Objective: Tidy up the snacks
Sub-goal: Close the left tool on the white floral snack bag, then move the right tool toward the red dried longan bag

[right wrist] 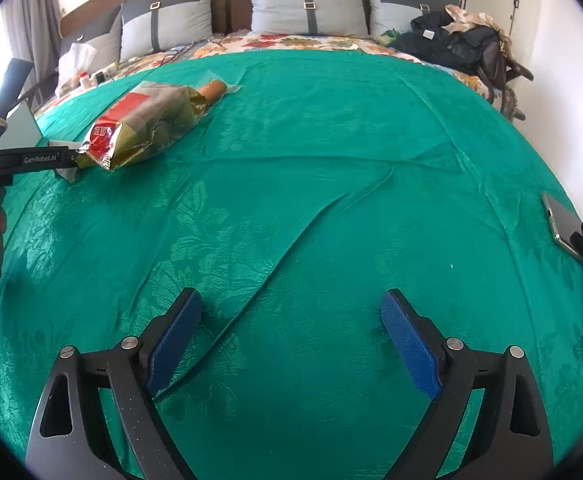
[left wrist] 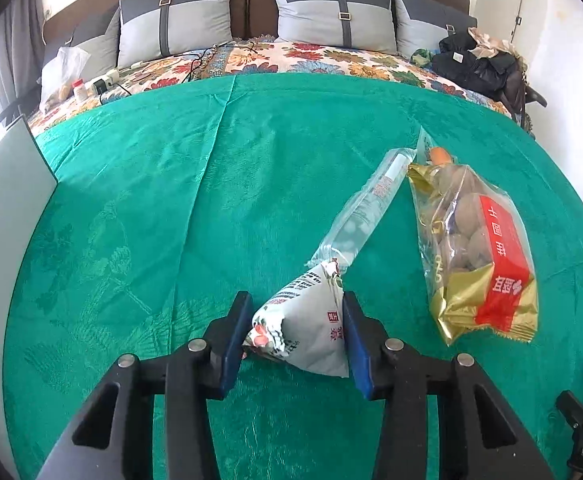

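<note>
**Left Gripper Closed on White Snack Packet; Right Gripper Open and Empty**

The left gripper (left wrist: 296,334) has both blue pads pressed against the sides of a white snack packet (left wrist: 309,330), which stands pinched between them above the green bedspread (left wrist: 163,208). The packet's far tip touches the near end of a clear plastic sleeve (left wrist: 365,208) lying diagonally on the spread. Just right of that sleeve lies a gold-and-red snack bag (left wrist: 479,252), with an orange sausage-like snack (left wrist: 439,155) at its far end.

The right gripper (right wrist: 291,332) has its jaws spread wide with nothing between them, only bare bedspread below. In the right wrist view, the snack bag sits toward the left edge of the bed. Two phones (right wrist: 579,248) lie at the right edge. Grey pillows (right wrist: 307,4) line the headboard edge; dark clothing (right wrist: 455,40) is heaped at the far right corner.
</note>
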Demonstrator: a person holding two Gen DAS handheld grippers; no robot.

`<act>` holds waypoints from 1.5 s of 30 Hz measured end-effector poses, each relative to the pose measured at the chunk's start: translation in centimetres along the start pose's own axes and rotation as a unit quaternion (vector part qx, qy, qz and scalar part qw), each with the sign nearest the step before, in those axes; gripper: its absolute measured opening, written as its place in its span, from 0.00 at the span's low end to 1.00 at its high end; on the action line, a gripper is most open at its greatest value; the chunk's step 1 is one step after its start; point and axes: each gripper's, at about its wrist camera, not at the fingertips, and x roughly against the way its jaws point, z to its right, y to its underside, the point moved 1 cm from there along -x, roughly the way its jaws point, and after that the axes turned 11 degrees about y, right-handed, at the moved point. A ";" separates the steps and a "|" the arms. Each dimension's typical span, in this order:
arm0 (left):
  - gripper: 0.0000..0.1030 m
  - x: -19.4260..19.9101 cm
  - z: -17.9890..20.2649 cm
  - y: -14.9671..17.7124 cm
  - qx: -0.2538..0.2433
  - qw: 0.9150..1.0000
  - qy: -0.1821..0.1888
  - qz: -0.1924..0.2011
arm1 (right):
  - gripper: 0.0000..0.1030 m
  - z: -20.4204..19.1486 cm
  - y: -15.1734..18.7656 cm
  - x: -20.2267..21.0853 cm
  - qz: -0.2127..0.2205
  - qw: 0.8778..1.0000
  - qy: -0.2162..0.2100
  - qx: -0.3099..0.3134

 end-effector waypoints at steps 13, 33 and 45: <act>0.78 6.4 -1.6 9.1 -0.048 0.998 -0.028 -0.017 | 0.91 0.0 0.0 0.1 0.000 1.000 0.001 0.000; 1.00 5.8 -3.2 8.9 -0.013 0.999 -0.036 -0.002 | 0.91 0.0 0.0 0.2 0.000 1.000 0.001 0.000; 1.00 5.8 -3.2 8.9 -0.013 0.999 -0.036 -0.002 | 0.91 0.1 0.0 0.2 0.000 1.000 0.001 0.000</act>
